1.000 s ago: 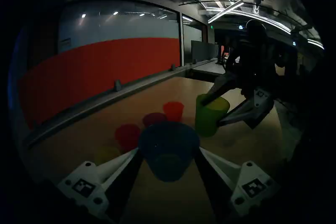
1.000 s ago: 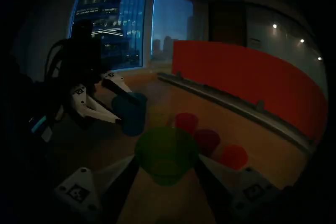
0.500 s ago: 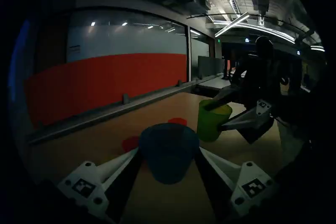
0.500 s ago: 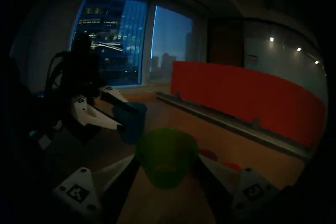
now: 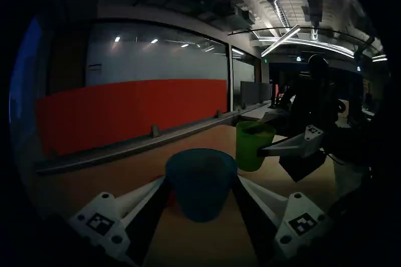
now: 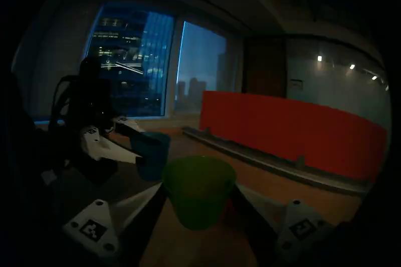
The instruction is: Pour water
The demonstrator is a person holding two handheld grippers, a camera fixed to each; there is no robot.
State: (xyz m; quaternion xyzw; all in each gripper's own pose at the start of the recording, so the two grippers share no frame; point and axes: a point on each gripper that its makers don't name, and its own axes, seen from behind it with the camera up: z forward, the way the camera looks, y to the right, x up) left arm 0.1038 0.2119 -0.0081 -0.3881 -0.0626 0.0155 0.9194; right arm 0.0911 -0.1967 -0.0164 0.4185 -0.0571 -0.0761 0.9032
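Two cups are held over a wooden desk (image 5: 128, 164) in a dim office. A blue cup (image 5: 201, 198) is clamped between both fingers of the left hand-held gripper (image 5: 200, 181), and a green cup (image 6: 199, 204) is gripped the same way by the right hand-held gripper (image 6: 199, 189). Both cups are upright, near each other but apart. A red partition (image 5: 130, 106) runs along the desk's far edge, and a window (image 6: 130, 66) beyond it shows lit towers.

The light is too low to tell whether either cup holds water, or which is meant to pour. Both look like light, thin-walled plastic, likely to flex under a hard squeeze, and their smooth tapered sides may let them slide through the fingers. The present hold, across the middle of the wall below the rim, seems the sensible one: it leaves the lip free and puts the pinch where the taper resists slipping. Any water would add weight and slosh, so the pouring cup probably calls for a slow tilt over the other's mouth.
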